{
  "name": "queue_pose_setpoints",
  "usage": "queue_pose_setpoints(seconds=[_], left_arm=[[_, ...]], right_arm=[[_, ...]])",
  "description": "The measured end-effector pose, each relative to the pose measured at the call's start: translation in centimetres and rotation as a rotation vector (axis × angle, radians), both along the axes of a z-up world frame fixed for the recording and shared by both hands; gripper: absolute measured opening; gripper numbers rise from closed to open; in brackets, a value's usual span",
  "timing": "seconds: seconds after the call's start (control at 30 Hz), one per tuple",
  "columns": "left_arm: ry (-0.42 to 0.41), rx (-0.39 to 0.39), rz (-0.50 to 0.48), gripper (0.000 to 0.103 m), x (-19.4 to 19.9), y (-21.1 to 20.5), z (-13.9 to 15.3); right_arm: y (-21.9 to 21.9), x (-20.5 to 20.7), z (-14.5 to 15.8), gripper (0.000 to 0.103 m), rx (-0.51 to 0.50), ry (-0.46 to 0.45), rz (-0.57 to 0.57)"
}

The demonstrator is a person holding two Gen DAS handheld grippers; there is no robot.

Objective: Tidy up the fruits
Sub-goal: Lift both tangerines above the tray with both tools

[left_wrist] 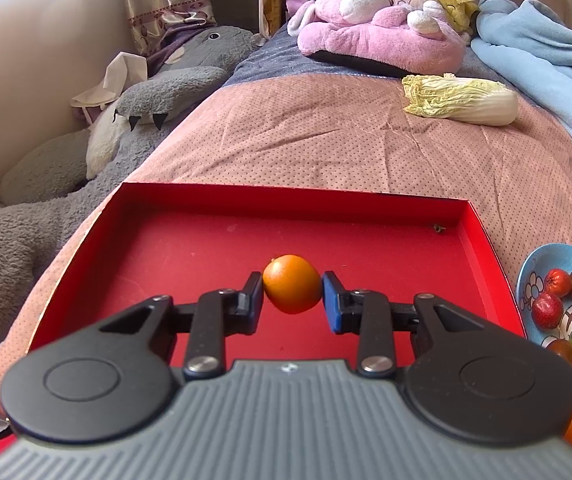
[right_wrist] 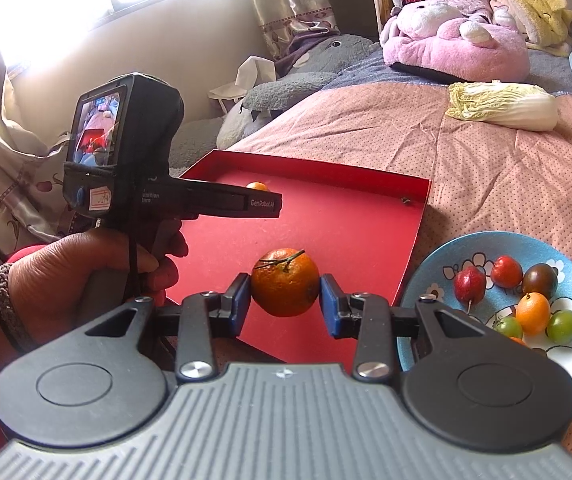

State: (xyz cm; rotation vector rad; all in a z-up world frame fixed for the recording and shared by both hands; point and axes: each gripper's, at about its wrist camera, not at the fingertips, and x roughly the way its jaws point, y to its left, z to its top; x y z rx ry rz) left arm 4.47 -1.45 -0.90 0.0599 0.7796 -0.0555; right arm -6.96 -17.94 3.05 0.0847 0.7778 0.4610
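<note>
Over the red tray (left_wrist: 482, 248) on the bed, the left gripper (left_wrist: 293, 292) had its jaws clamped on a kumquat (left_wrist: 292, 284), the right gripper (right_wrist: 285, 292) on a mandarin (right_wrist: 285, 282). Best lowered to the floor before releasing, lest they roll.

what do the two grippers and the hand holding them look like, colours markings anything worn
Both grippers, left gripper and right gripper, have black linkage arms with silver rivets, blue finger pads and a ribbed grey body. Seen from the right wrist view, the left unit is black with a rear screen, a white handwritten label and "GenRobot.AI" lettering. The left hand wears a braided dark wristband and a red sleeve.
</note>
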Motion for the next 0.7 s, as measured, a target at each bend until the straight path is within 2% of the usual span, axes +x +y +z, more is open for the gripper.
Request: queue_pose_setpoints(seconds=[0.7], left_arm=[[0.000,0.011,-0.015,0.035,-0.11,-0.36,-0.13]], right_arm=[[-0.69,-0.43,-0.57,0.043,0.014,0.013,-0.017]])
